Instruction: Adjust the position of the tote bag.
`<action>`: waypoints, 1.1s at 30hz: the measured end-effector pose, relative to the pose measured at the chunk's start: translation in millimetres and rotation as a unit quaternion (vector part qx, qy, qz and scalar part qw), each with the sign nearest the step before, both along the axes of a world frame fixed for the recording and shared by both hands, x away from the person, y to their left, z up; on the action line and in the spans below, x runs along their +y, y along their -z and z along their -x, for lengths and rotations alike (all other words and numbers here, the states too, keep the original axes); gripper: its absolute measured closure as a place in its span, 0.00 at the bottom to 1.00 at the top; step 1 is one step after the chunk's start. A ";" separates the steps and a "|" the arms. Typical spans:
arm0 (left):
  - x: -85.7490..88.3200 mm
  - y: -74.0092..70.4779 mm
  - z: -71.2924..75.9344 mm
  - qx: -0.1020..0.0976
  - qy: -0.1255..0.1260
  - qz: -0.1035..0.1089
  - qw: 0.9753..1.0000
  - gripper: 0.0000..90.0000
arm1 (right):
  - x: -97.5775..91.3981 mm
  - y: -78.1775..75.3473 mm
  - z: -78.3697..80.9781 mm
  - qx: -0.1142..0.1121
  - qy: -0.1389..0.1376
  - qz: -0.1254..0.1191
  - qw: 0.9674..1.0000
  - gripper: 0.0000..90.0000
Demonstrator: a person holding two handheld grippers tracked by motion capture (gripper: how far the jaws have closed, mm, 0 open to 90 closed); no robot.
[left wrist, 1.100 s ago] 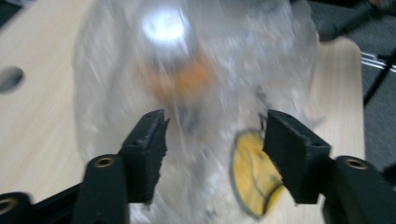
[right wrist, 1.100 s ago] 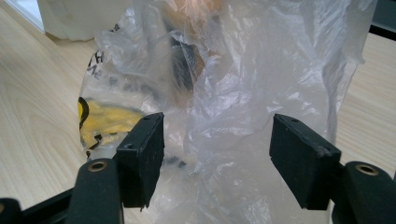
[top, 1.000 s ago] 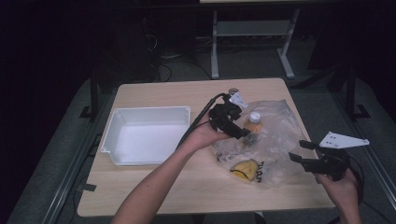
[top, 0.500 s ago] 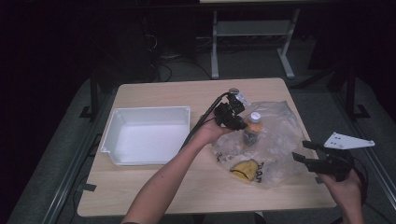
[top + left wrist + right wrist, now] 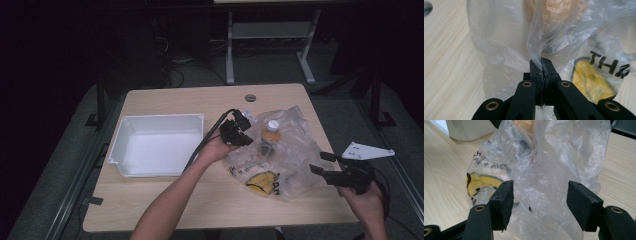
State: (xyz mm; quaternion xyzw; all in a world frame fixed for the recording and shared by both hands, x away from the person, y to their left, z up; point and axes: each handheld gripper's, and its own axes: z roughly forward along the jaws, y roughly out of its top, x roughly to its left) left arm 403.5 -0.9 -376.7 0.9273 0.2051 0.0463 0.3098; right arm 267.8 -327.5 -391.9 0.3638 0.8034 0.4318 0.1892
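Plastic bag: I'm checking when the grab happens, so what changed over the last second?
The left tongs came down onto the plastic bag; their jaws have just been closing and now pinch a fold of its film. The right tongs stayed open at the bag's near edge. The bottle inside and the white bin stayed put.

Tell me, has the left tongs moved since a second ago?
Yes. In the high view the left tongs has shifted down and toward the white tray, and its jaws have just been closing, now pinching a fold of the plastic bag.
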 end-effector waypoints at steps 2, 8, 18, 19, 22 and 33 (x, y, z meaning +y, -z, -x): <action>-0.1 5.1 -0.1 0.003 0.001 -0.011 1.000 0.99 | 1.3 0.9 0.1 0.004 0.001 -0.001 1.000 0.42; -4.6 22.2 7.5 0.001 0.014 -0.038 0.999 0.98 | 3.1 3.3 -0.2 0.009 -0.007 0.006 1.000 0.43; -2.8 35.2 10.5 0.023 0.007 -0.035 0.999 0.98 | 1.1 3.3 1.3 0.011 -0.009 0.002 1.000 0.43; -2.6 35.8 11.5 0.023 0.009 -0.034 0.999 0.98 | 0.3 3.2 1.7 0.009 -0.010 0.002 1.000 0.43; -2.9 37.3 13.3 0.024 0.010 -0.039 0.999 0.98 | -0.5 -0.3 5.0 0.005 -0.008 0.002 1.000 0.43; 12.7 21.2 20.3 0.008 0.008 -0.014 1.000 0.88 | 10.9 -37.3 4.5 -0.016 -0.041 0.031 0.999 0.39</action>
